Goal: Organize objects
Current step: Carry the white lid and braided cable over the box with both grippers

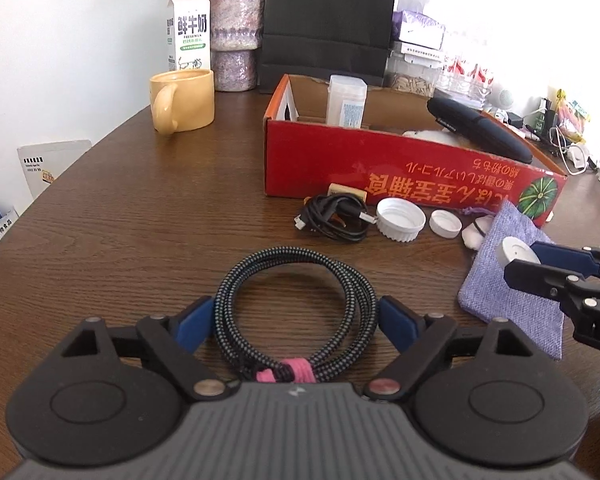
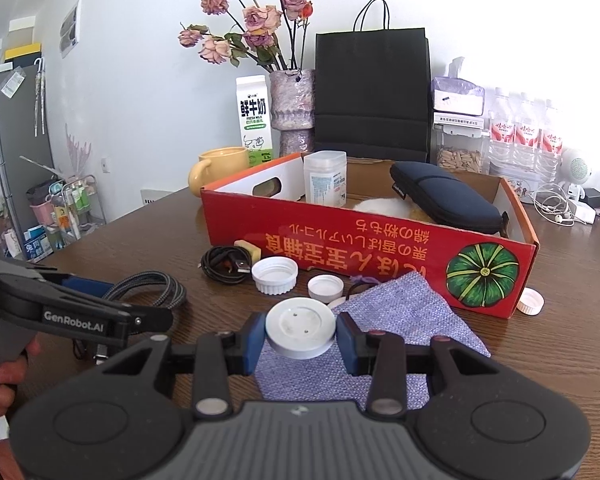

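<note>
A coiled black-and-grey braided cable (image 1: 296, 304) with a pink tie lies flat on the brown table, between the blue pads of my left gripper (image 1: 297, 320). The pads stand right at the coil's two sides and the coil keeps its round shape. My right gripper (image 2: 300, 340) is shut on a white round disc (image 2: 300, 320), held above a purple cloth pouch (image 2: 404, 312). The open red cardboard box (image 2: 340, 232) stands behind, holding a clear plastic jar (image 2: 325, 178), a black zip case (image 2: 444, 196) and something white and fluffy.
In front of the box lie a small black USB cable (image 1: 332, 220), two white caps (image 1: 401, 220), a yellow block (image 1: 346, 192) and one more cap (image 2: 530, 301) at the right. A yellow mug (image 1: 182, 100), milk carton, vase and black bag stand at the back.
</note>
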Available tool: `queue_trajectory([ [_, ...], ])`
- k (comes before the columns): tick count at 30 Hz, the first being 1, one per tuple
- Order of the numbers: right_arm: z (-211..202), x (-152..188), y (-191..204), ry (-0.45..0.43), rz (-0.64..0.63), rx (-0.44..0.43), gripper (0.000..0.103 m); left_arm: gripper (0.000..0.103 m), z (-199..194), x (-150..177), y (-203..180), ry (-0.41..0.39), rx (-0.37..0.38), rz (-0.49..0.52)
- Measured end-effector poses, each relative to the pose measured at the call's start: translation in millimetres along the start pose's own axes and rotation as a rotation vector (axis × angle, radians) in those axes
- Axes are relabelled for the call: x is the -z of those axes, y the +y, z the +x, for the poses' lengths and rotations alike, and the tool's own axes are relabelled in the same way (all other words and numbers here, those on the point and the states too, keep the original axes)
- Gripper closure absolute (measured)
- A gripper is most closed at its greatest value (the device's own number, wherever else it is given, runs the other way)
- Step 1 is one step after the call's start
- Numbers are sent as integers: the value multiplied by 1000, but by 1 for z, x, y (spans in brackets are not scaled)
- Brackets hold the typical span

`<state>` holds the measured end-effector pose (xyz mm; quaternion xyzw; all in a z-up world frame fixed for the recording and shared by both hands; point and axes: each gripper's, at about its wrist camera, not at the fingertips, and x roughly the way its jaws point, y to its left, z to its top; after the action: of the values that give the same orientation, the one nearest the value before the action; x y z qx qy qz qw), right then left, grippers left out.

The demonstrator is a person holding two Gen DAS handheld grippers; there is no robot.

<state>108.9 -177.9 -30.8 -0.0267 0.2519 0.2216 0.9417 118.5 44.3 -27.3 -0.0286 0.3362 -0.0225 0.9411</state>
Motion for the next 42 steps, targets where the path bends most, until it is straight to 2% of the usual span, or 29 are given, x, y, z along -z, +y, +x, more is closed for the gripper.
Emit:
queue_trajectory([
  [8, -3, -6, -4, -20, -10, 17, 65, 15, -14, -21, -9, -86, 29, 3],
  [18, 3, -56, -9, -134, -65, 63, 65, 15, -20, -90, -45, -273, 75, 61],
  [27, 42, -92, -27, -169, -56, 137, 65, 15, 14, -137, -70, -296, 65, 67],
  [36, 84, -110, -37, -168, -36, 176, 65, 15, 54, -152, -68, -282, 42, 19],
  [42, 96, -103, -38, -151, -38, 166, 65, 15, 68, -151, -65, -268, 28, 18],
])
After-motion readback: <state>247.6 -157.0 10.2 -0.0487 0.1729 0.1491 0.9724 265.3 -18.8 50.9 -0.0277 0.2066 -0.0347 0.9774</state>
